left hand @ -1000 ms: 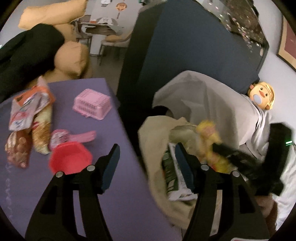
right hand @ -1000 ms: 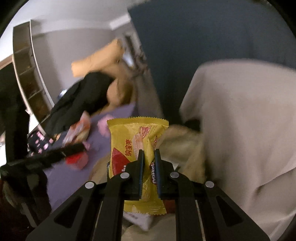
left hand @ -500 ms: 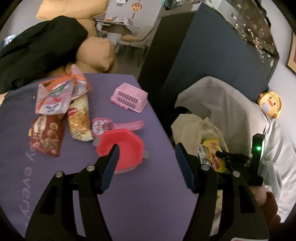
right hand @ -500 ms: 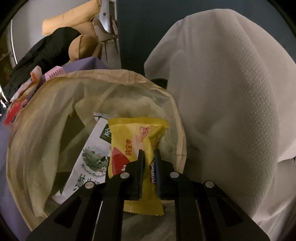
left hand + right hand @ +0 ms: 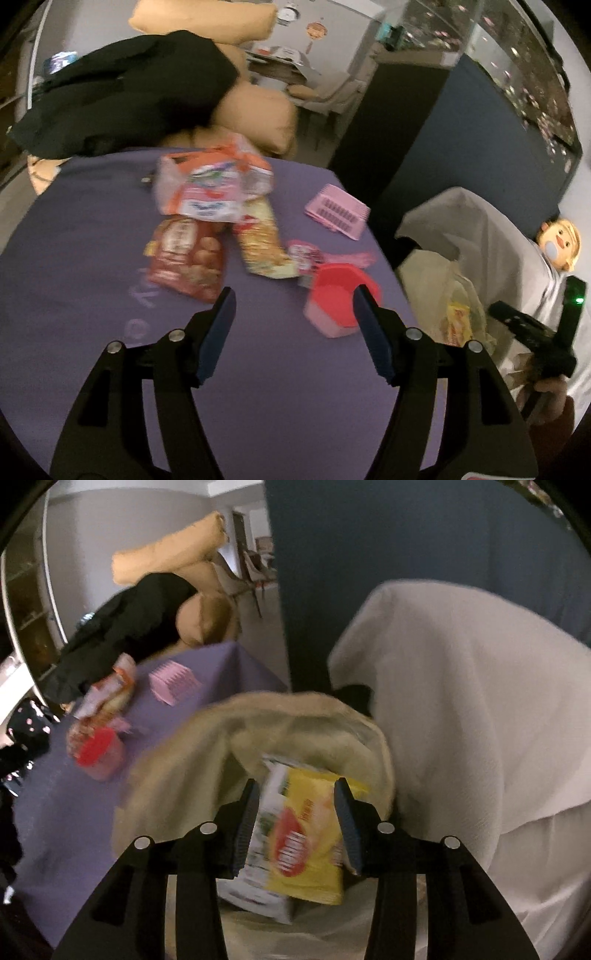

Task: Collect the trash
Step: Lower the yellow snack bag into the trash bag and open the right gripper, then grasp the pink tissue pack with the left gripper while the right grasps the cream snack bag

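Note:
My right gripper is open above the mouth of a beige trash bag. A yellow snack packet lies loose inside the bag on a white wrapper. The bag and packet also show in the left wrist view beside the table. My left gripper is open and empty above the purple table. Several snack packets lie there: an orange-white one, a red-brown one, a yellow one and a small pink one.
A red hexagonal cup stands by the table's right edge, near my left gripper's right finger. A pink basket lies further back. Tan cushions and a black coat are behind the table. A white-draped seat stands by the bag.
My right gripper has opened and let go of the yellow packet, which now lies in the bag. My left gripper has swung left over the table toward the packets.

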### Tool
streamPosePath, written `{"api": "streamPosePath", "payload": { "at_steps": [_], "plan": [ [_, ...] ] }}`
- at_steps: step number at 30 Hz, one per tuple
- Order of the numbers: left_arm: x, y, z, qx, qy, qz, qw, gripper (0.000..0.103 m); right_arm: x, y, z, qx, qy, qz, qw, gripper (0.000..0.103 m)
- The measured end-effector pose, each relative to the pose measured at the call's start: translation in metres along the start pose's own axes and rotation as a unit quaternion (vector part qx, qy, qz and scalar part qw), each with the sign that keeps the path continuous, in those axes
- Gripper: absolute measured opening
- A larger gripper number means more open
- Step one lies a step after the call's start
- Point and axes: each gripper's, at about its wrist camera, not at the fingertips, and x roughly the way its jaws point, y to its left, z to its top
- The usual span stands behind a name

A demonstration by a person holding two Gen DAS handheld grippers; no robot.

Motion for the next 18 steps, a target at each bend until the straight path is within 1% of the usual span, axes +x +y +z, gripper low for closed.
{"api": "streamPosePath", "payload": {
  "at_steps": [4,7,10,12,14,16,18],
  "plan": [
    [-0.014,0.030,0.003,-0.026,-0.017,0.019,0.9993,0.062,-0.005,0.035,0.013,-0.012,-0.015,0.033,0.999,0.040],
    [-0.029,0.058,0.005,-0.044,-0.035,0.042,0.9975,0.062,0.000,0.065,0.018,-0.029,-0.012,0.055,0.998,0.040],
    [-0.035,0.084,0.007,-0.063,-0.036,0.056,0.9957,0.062,0.012,0.099,0.025,-0.047,-0.007,0.071,0.996,0.041],
    [-0.037,0.099,0.007,-0.077,-0.036,0.064,0.9943,0.062,0.018,0.115,0.028,-0.054,-0.005,0.080,0.995,0.049],
    [-0.039,0.110,0.006,-0.088,-0.032,0.064,0.9935,0.062,0.027,0.127,0.029,-0.060,0.001,0.089,0.994,0.057],
    [-0.040,0.117,0.005,-0.091,-0.023,0.067,0.9934,0.062,0.043,0.144,0.032,-0.070,0.018,0.094,0.993,0.059],
    [-0.040,0.121,0.004,-0.080,-0.014,0.069,0.9943,0.062,0.055,0.159,0.035,-0.080,0.030,0.102,0.991,0.059]
  ]
}}
